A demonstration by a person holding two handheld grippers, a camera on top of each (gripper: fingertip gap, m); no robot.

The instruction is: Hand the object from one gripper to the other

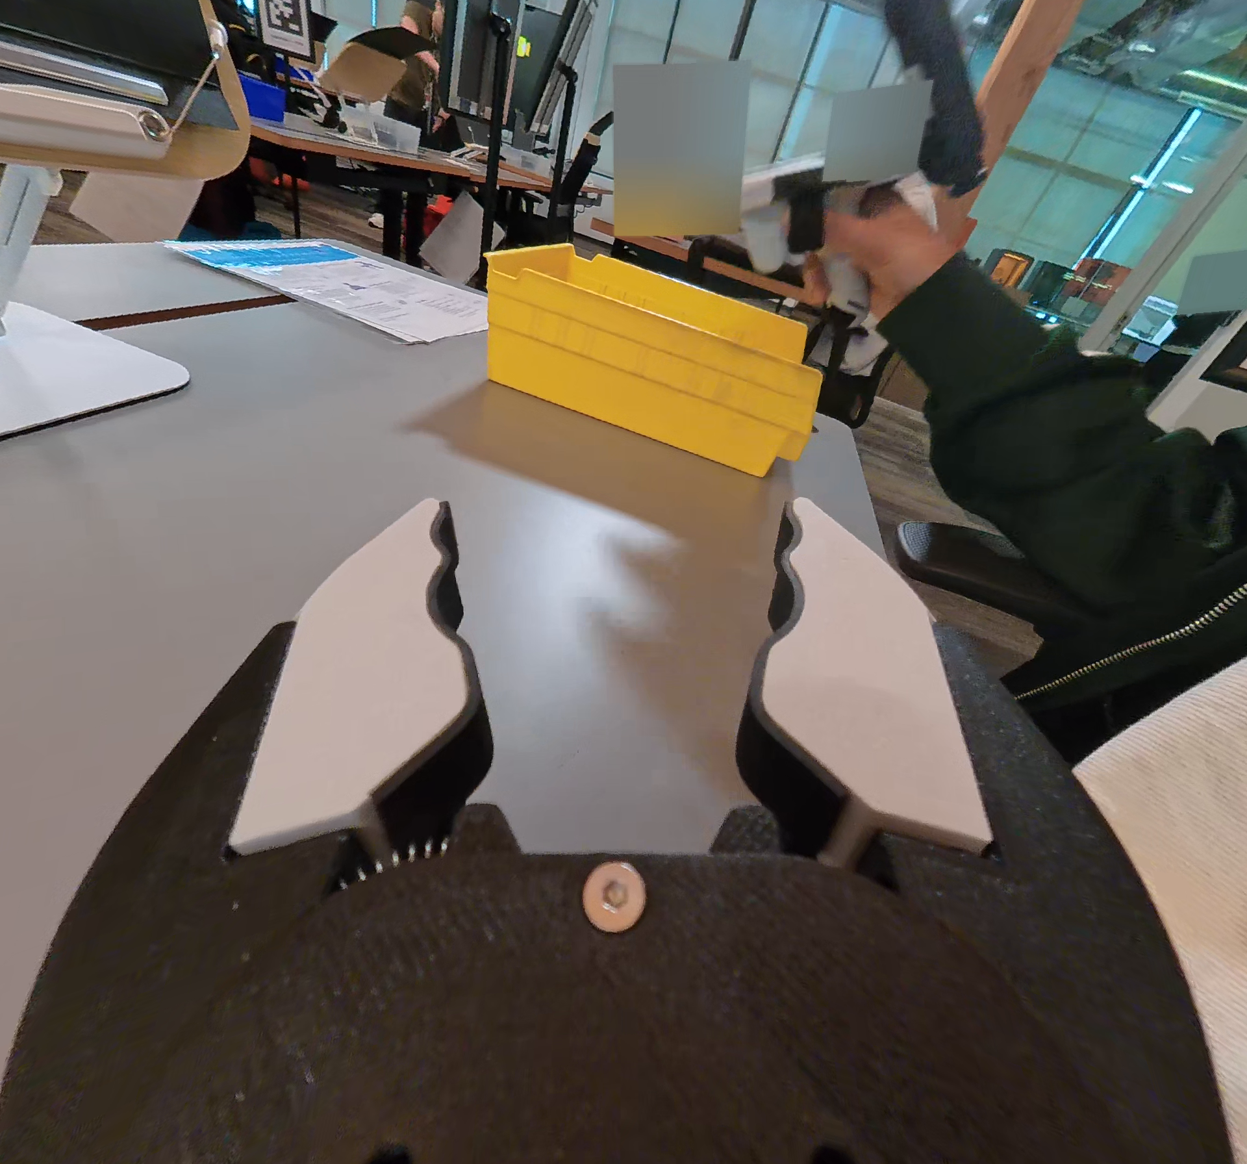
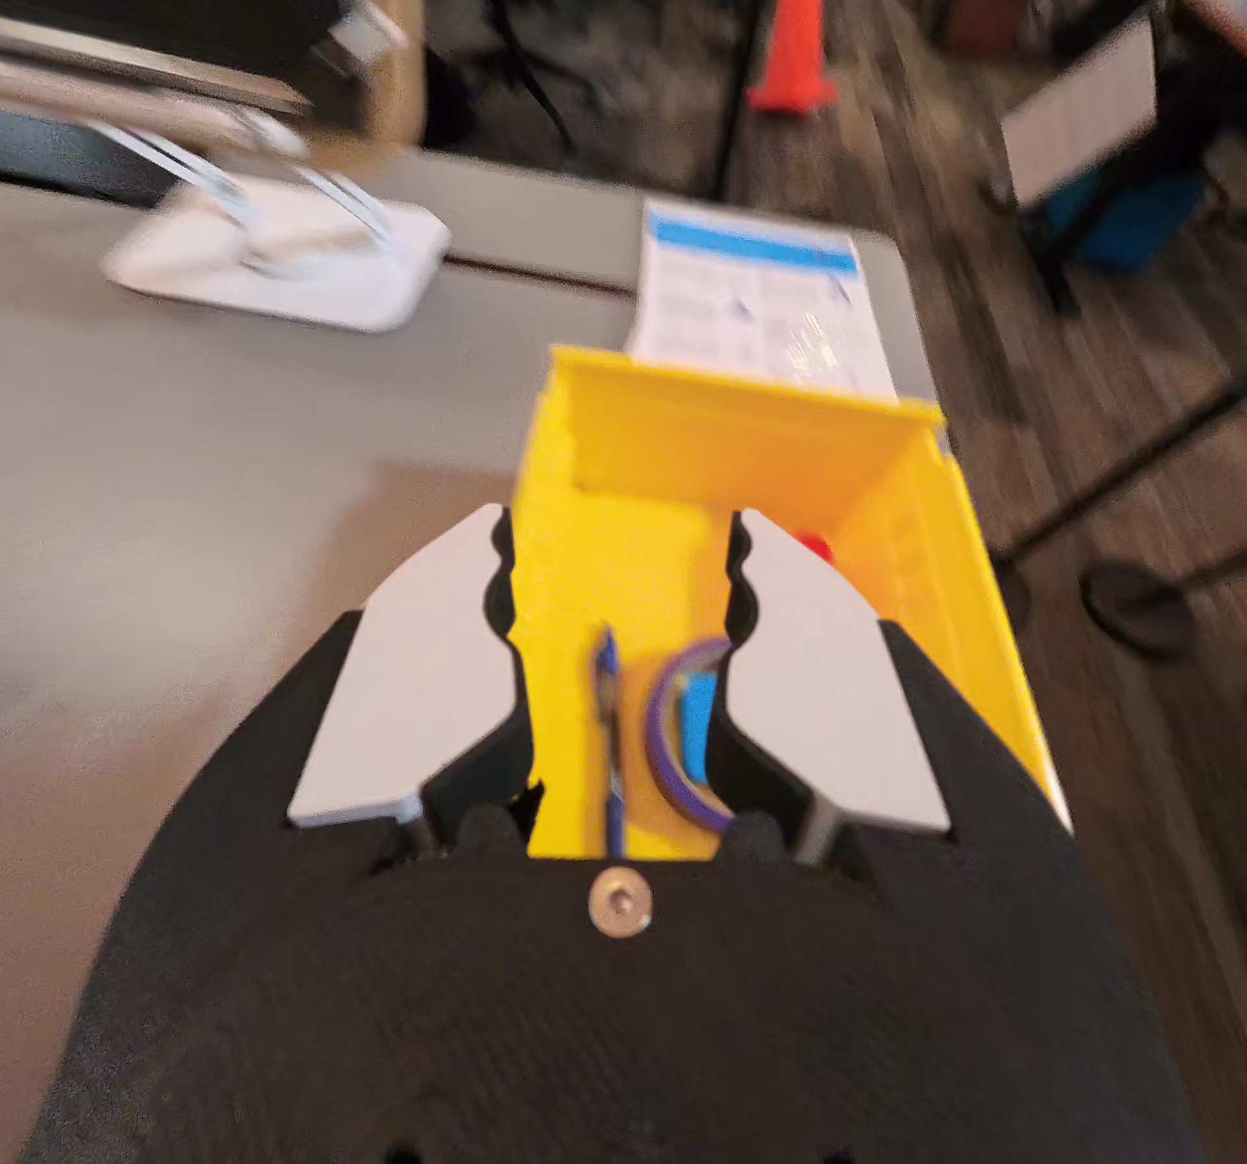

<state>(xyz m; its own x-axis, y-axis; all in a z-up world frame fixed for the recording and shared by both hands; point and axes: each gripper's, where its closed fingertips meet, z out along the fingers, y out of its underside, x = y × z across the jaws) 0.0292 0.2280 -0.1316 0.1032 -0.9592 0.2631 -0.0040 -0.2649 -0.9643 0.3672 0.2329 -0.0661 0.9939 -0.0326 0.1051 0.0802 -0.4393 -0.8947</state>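
Right gripper [image 2: 617, 585] hangs wide open and empty right over the yellow bin [image 2: 742, 450], pen [image 2: 611, 740] lying lengthwise between its jaws, while the left gripper [image 1: 617, 585], also open and empty, sits farther off.

One yellow bin [image 2: 877, 524], one pen [image 2: 611, 740], one tape roll [image 2: 664, 747], two grippers

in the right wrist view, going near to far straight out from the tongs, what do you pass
right tongs, open over the bin → blue pen and purple tape roll lying side by side in the yellow bin → bin's far wall → printed paper sheet → table edge, then floor with the orange cone
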